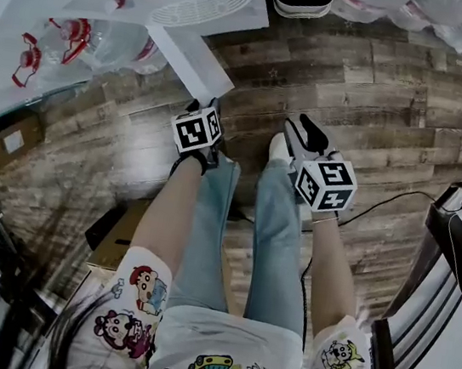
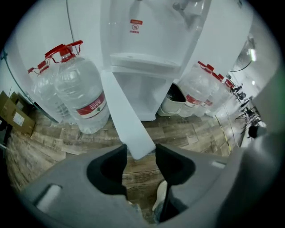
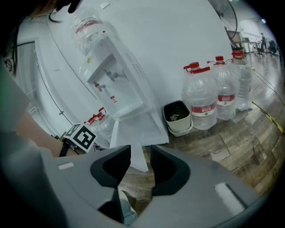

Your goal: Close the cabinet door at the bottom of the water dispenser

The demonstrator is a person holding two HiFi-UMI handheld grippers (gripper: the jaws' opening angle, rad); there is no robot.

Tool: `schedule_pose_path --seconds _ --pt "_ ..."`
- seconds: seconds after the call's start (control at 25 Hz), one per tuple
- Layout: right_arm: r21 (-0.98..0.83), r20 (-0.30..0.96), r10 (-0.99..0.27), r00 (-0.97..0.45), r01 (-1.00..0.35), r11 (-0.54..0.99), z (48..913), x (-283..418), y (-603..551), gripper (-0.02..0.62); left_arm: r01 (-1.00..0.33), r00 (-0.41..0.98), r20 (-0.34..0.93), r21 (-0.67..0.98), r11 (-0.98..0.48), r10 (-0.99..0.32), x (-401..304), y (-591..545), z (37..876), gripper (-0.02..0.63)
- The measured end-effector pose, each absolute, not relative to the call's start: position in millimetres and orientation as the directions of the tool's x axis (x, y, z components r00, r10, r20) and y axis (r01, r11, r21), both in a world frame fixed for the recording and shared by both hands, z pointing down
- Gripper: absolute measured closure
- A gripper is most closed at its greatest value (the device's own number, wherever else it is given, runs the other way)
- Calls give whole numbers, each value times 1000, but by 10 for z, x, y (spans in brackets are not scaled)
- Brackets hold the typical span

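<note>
The white water dispenser (image 2: 151, 53) stands ahead with its bottom cabinet (image 2: 144, 95) open. The white cabinet door (image 2: 127, 120) swings out toward me, edge-on. In the head view the door (image 1: 194, 60) slants down to my left gripper (image 1: 199, 119). The left gripper (image 2: 139, 156) is open, and the door's lower corner shows in the gap between its jaws; I cannot tell whether they touch. My right gripper (image 1: 310, 144) hangs to the right of the door. In its own view the right gripper (image 3: 140, 158) is open and empty, with the door (image 3: 133, 142) beyond it.
Large water bottles (image 2: 82, 95) stand left of the dispenser, with more bottles (image 3: 202, 100) and a small bin (image 3: 178, 116) to its right. Cardboard boxes (image 1: 0, 145) lie at the left, a chair (image 1: 449, 281) at the right. A cable (image 1: 392, 199) crosses the wooden floor.
</note>
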State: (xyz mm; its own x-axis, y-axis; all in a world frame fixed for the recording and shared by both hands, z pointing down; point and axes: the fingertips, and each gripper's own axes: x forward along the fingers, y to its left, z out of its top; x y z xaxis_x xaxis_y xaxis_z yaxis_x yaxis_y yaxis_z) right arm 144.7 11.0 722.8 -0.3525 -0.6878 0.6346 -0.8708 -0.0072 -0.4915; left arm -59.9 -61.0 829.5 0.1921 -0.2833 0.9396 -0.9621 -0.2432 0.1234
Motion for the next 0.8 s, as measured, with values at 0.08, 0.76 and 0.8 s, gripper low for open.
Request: schedule_pose_path --seconds 0.08,0.76,0.8 --pt "-492 637 -686 -352 -870 -11 7252 1528 100 443 -960 194 940 123 -251 -280 -509 -626 8323 407" --pt "-523 645 -685 -339 -849 -72 7406 1674 -20 453 -905 275 938 178 -387 -210 77 -855 8366 436" --pt "-524 644 -689 -332 -848 -80 7402 1693 -26 453 -901 279 938 181 -394 -208 111 -871 8368 438"
